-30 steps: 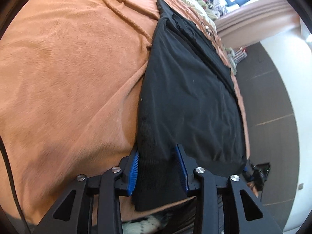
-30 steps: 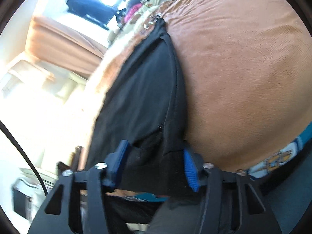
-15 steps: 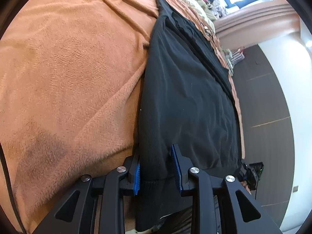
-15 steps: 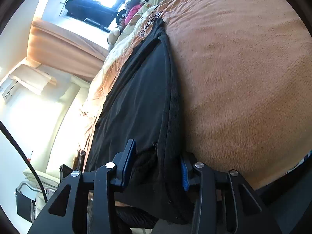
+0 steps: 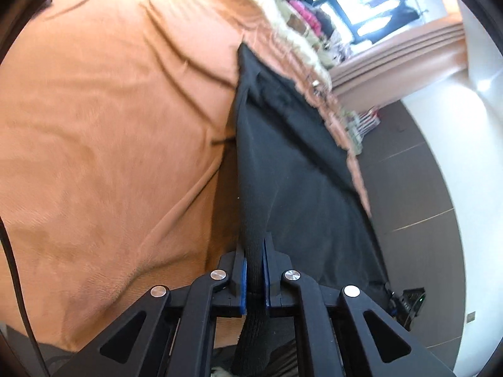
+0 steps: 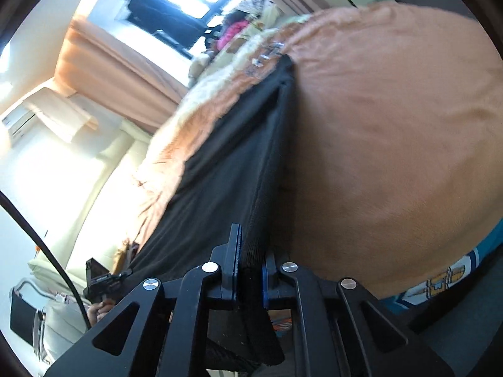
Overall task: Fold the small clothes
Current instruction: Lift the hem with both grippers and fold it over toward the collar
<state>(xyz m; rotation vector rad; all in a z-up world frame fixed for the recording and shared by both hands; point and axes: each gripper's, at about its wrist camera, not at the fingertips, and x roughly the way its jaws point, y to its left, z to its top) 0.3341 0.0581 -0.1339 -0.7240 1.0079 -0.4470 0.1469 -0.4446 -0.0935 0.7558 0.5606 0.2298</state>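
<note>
two tools, left tool (image 5: 254, 253) and right tool (image 6: 251, 249), each just clamped on one black garment (image 5: 298, 172).

We see a wide bed under a rust-orange fleece blanket (image 5: 119, 132) filling most of both views, and past its far end a bright window with dark frames (image 6: 185, 3) lets in strong daylight, with peach-coloured pleated curtains (image 6: 107, 66) hanging beside it. Along one side of the bed, in the left wrist view, runs a dark grey tiled floor with pale seams (image 5: 405, 188) that meets a glossy white wall (image 5: 471, 144). On the bed's other side, in the right wrist view, stands a cream upholstered sofa (image 6: 103, 194) washed out by the light.
</note>
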